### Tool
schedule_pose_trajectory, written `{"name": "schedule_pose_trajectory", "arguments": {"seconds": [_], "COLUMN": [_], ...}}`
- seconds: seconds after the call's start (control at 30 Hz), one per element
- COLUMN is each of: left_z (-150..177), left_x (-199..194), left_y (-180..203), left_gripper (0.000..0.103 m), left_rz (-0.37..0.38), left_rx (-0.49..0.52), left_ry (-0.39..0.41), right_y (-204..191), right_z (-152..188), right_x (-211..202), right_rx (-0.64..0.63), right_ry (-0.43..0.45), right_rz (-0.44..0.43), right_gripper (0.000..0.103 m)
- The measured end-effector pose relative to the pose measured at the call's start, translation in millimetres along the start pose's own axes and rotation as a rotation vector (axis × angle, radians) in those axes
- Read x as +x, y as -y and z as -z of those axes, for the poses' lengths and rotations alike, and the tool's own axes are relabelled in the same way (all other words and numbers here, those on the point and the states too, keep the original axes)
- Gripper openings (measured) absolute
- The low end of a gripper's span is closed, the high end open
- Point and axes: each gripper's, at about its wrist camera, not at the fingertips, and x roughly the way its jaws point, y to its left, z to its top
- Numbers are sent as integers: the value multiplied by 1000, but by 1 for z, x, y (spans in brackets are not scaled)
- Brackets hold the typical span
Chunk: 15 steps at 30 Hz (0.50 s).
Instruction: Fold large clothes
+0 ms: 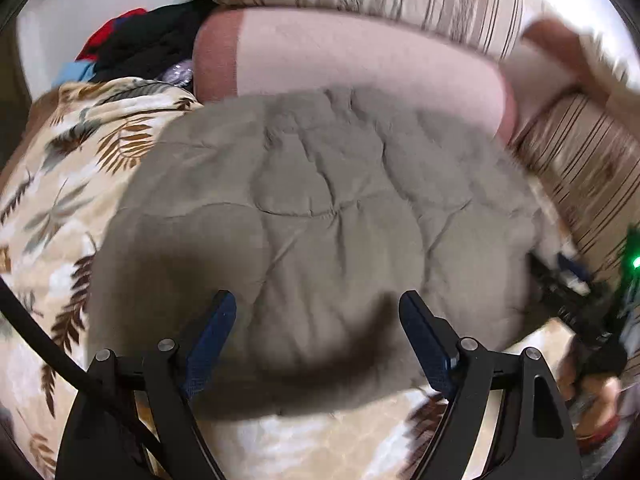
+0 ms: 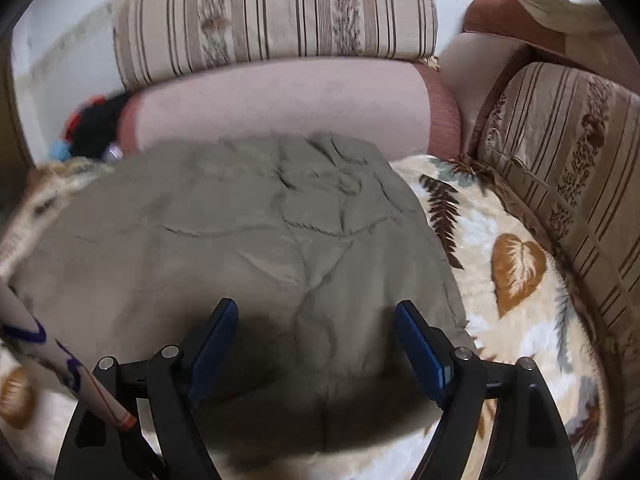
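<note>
I hold my left tool [image 1: 316,316] and my right tool [image 2: 316,320] released, jaws wide with nothing between them, both tipped down over the near end of the grey-brown padded garment [image 1: 320,208], so I judge I can take its near edge next. The garment lies just ahead of and under both tools, spread on the cream plush blanket with brown leaf print [image 2: 516,264], which gives me a flat, soft bed to fold on. It looks already doubled into a rough rectangle, puffy, with stitched seams and shallow creases across the top; its far end reaches the pink bolster cushion [image 1: 360,60]. My tools' shadows fall on its near part.
</note>
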Motion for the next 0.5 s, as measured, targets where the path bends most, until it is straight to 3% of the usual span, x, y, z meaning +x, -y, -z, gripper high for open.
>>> {"name": "schedule_pose_trajectory", "arguments": {"seconds": [0.1, 0.2, 0.27, 0.4, 0.5], "left_z": [-1, -5, -6, 8, 28], "left_x": [23, 27, 20, -19, -63], "left_y": [11, 21, 22, 10, 2], "left_gripper": [92, 96, 95, 95, 95], "left_rz": [-82, -154, -147, -97, -151], "left_rx": [40, 81, 74, 40, 36], "left_ry": [6, 31, 39, 112, 233], "right_y": [13, 24, 24, 24, 23], "right_z": [8, 9, 6, 7, 15], "right_x": [22, 33, 32, 1, -27], "right_rx": [21, 71, 61, 79, 97], "right_ry": [-31, -63, -60, -6, 25], "right_rz": [84, 35, 41, 62, 35], "right_gripper": [83, 85, 86, 87, 87]}}
